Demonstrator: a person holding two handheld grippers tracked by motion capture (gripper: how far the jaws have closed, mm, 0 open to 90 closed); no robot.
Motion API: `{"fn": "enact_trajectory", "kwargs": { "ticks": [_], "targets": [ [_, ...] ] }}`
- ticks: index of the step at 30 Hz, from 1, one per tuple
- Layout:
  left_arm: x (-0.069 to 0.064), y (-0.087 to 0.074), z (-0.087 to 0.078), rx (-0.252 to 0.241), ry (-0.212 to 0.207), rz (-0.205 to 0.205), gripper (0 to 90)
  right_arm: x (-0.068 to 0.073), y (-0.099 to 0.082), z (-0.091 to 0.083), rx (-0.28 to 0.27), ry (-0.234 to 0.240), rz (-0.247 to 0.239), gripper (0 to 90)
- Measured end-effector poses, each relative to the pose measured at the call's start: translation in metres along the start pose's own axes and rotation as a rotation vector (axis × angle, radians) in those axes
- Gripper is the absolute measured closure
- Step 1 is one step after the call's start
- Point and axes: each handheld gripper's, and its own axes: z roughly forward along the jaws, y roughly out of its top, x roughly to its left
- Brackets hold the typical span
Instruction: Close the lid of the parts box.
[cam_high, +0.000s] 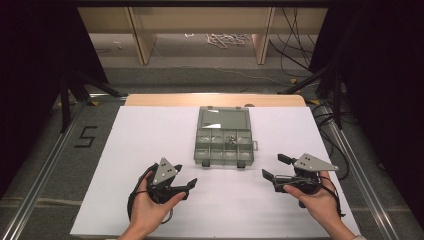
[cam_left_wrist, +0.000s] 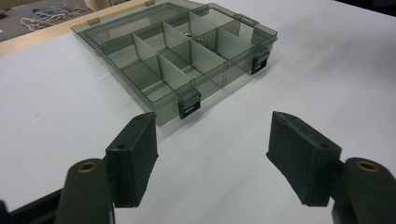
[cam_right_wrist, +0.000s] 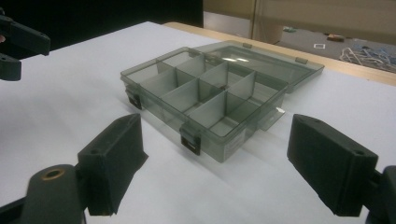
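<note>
Resting on the white surface (cam_high: 150, 140), the open compartment box (cam_high: 223, 142) lies between the left hand-held gripper (cam_high: 186, 186) and right hand-held gripper (cam_high: 276, 168), both wide open and empty.

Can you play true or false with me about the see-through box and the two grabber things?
1. The box has its lid open. True.
2. The left gripper is squeezing the box. False: its jaws are open, with nothing between them, short of the box.
3. Small shiny bits lie in one compartment. True.
4. The box sits on the bare floor. False: it sits on the white sheet that covers the table.
5. The right gripper is open. True: its jaws stand wide apart and hold nothing.
</note>
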Motion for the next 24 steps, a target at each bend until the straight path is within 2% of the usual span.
{"fn": "enact_trajectory", "kwargs": {
  "ticks": [2, 3, 5, 7, 8, 9, 11, 14, 15, 17, 21, 24],
  "targets": [
    [0.000, 0.000, 0.000, 0.002, -0.009, 0.004, 32.6, -0.002, 0.003, 0.001, 0.021, -0.024, -0.022, 19.4],
    [0.000, 0.000, 0.000, 0.000, -0.010, 0.002, 32.6, -0.002, 0.004, 0.003, 0.006, -0.022, -0.018, 19.7],
    [0.000, 0.001, 0.001, -0.002, -0.007, 0.006, 32.6, -0.004, 0.005, 0.006, 0.019, -0.034, -0.019, 21.7],
    [0.002, 0.001, 0.000, 0.006, -0.015, 0.029, 32.6, -0.007, 0.008, 0.008, 0.046, -0.044, -0.015, 23.2],
    [0.000, 0.000, 0.000, -0.007, -0.011, 0.008, 32.7, -0.008, 0.010, 0.009, 0.063, -0.060, -0.010, 24.3],
    [0.000, 0.000, 0.000, -0.008, -0.008, 0.002, 32.7, -0.011, 0.012, 0.013, 0.051, -0.063, -0.015, 25.1],
    [0.000, -0.001, -0.001, -0.007, -0.008, 0.004, 32.8, -0.014, 0.019, 0.018, 0.068, -0.086, -0.016, 26.1],
    [0.000, 0.000, -0.002, -0.012, -0.003, -0.012, 32.8, -0.021, 0.031, 0.030, 0.052, -0.101, -0.013, 27.6],
    [0.000, -0.001, -0.002, -0.011, -0.004, -0.010, 32.8, -0.023, 0.035, 0.032, 0.068, -0.102, -0.011, 27.7],
    [0.001, -0.001, -0.001, -0.006, -0.012, -0.002, 32.8, -0.028, 0.043, 0.042, 0.058, -0.110, -0.008, 27.8],
    [0.000, -0.001, -0.001, -0.004, -0.009, 0.000, 32.7, -0.039, 0.053, 0.062, 0.091, -0.118, 0.005, 27.9],
    [0.000, -0.001, -0.001, -0.005, -0.009, 0.000, 32.7, -0.049, 0.058, 0.074, 0.130, -0.143, 0.009, 28.5]
  ]
}}
